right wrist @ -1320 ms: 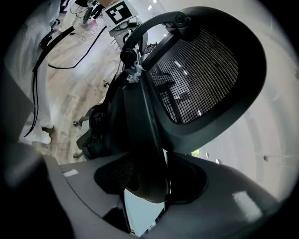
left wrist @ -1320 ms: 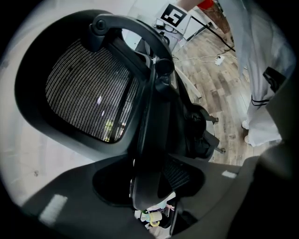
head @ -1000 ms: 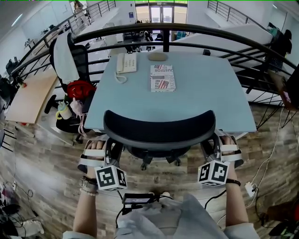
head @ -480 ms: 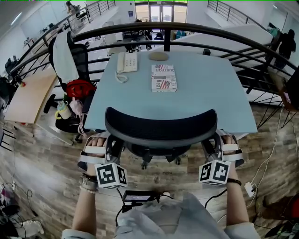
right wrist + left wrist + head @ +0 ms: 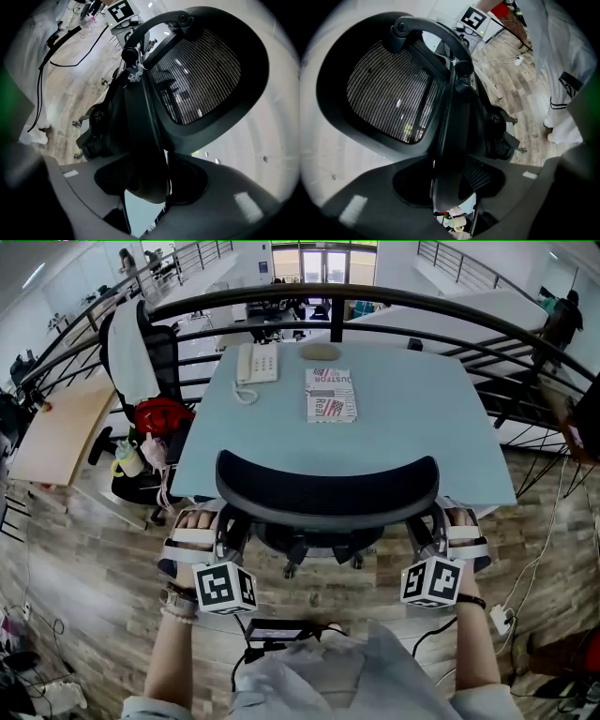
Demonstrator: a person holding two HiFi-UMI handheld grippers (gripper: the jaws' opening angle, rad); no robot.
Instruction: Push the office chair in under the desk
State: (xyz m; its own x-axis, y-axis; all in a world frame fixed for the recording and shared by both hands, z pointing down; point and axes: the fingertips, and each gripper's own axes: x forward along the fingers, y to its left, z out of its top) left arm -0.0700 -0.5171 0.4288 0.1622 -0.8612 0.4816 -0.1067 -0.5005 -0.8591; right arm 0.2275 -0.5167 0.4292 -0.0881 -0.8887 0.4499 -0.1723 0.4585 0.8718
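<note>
The black mesh-backed office chair [image 5: 326, 493] stands at the near edge of the pale blue desk [image 5: 412, 427], its backrest facing me. My left gripper [image 5: 221, 542] is shut on the backrest's left edge, and my right gripper [image 5: 427, 536] is shut on its right edge. In the left gripper view the chair's mesh back [image 5: 389, 98] fills the frame, and the left gripper [image 5: 449, 183] clamps its dark frame. The right gripper view mirrors this: mesh back [image 5: 201, 79] above, right gripper [image 5: 149, 183] closed round the frame. The seat and base are mostly hidden under the backrest.
On the desk lie a white phone [image 5: 255, 364], a printed booklet [image 5: 330, 395] and a small oval object [image 5: 321, 352]. A dark railing [image 5: 328, 296] curves behind. To the left stand a second chair [image 5: 141, 352], a red bag [image 5: 159, 416] and a wooden table [image 5: 56, 432].
The chair's backrest has crept a little forward toward the desk, and both grippers have moved with it, still clamped on its edges.
</note>
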